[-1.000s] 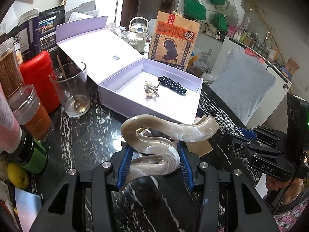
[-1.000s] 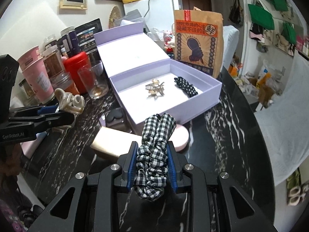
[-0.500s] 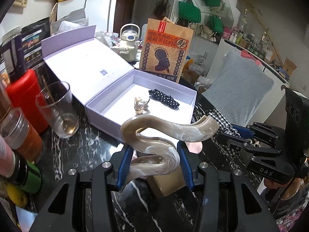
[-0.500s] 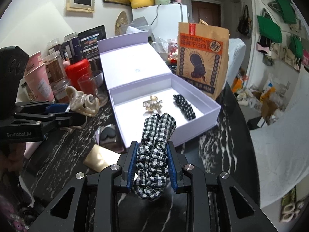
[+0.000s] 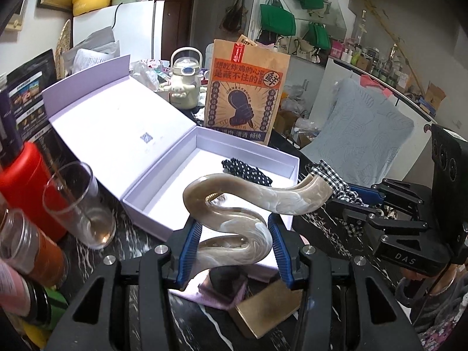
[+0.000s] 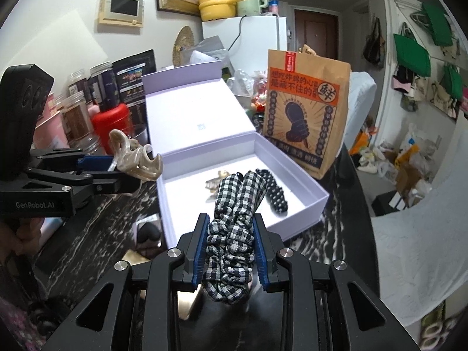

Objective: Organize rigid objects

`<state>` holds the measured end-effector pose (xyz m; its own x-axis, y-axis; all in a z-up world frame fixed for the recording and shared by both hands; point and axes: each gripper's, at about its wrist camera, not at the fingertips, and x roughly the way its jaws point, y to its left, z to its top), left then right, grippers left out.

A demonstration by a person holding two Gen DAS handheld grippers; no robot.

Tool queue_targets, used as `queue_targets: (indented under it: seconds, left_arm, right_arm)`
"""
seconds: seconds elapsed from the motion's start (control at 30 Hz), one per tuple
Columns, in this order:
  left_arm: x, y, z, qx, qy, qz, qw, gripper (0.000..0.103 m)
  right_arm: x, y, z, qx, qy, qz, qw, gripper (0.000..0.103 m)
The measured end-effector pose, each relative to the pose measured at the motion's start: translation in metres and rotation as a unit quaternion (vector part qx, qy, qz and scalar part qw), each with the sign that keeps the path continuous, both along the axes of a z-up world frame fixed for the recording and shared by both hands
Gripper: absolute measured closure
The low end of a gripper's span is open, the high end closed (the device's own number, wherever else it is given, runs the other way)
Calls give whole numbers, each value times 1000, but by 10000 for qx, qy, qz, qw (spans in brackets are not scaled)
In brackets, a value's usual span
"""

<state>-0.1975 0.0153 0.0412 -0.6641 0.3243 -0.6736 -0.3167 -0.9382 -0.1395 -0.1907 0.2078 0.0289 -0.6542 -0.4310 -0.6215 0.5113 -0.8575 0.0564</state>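
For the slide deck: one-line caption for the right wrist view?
Right gripper holds a checked scrunchie before the open lilac box.

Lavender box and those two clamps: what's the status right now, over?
Left hand-held gripper shut on marbled hair claw. Right hand-held gripper shut on checkered scrunchie. Lavender box open, holding two hair pieces. Path clear.

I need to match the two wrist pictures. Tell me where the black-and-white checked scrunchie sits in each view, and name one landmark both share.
Left wrist view: the checked scrunchie is at right of centre, clamped in the right gripper, beyond the box's right corner.
Right wrist view: checked scrunchie at bottom centre, between the gripper's blue pads.
Shared landmark: the open lilac box.
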Motion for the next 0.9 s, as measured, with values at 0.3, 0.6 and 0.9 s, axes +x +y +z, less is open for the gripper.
queue_targets:
  seconds: [0.3, 0.6, 0.9]
  left_arm:
    - [-28, 2, 4, -74, 99, -165, 9998, 57]
    - [-58, 7, -12, -243, -84, -328, 9991, 57]
    - [-86, 8, -30, -356, -225, -575, 9975, 57]
  right_arm:
    - [-22, 1, 9, 55, 108, -53, 9999, 75]
    - [-46, -8, 4, 119, 20, 26, 9999, 75]
    - [-69, -17, -5, 42, -240, -23, 9997, 75]
